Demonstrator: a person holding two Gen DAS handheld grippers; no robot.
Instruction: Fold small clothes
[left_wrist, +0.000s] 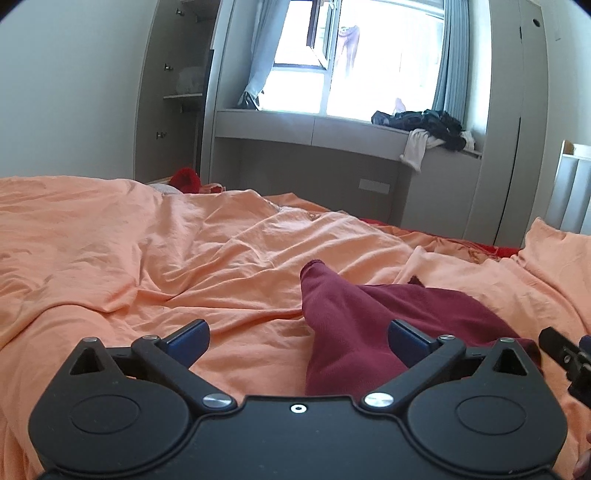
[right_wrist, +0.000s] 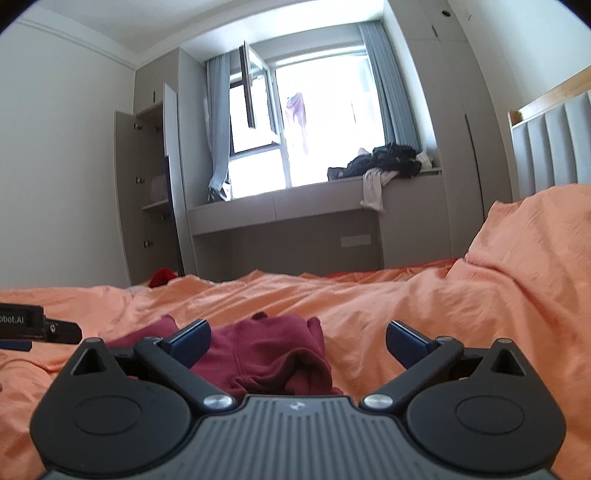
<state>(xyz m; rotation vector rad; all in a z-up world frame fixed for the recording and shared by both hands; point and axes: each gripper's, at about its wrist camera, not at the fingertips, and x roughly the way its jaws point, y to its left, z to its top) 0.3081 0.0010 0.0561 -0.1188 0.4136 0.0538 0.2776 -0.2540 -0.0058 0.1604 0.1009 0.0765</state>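
Left gripper (left_wrist: 297, 338) & right gripper (right_wrist: 297, 338) both level, side by side, jaws wide apart, nothing gripped.

Blown-out daylight from window (left_wrist: 354, 55); soft focus; fisheye-warped edges.

I see the garment (left_wrist: 354, 325) lying on the bed cover (left_wrist: 147, 258) just ahead of my left gripper (left_wrist: 297, 341) and right gripper (right_wrist: 297, 341), with the window ledge (left_wrist: 295, 127) behind the bed holding a clothes pile (left_wrist: 424, 127).
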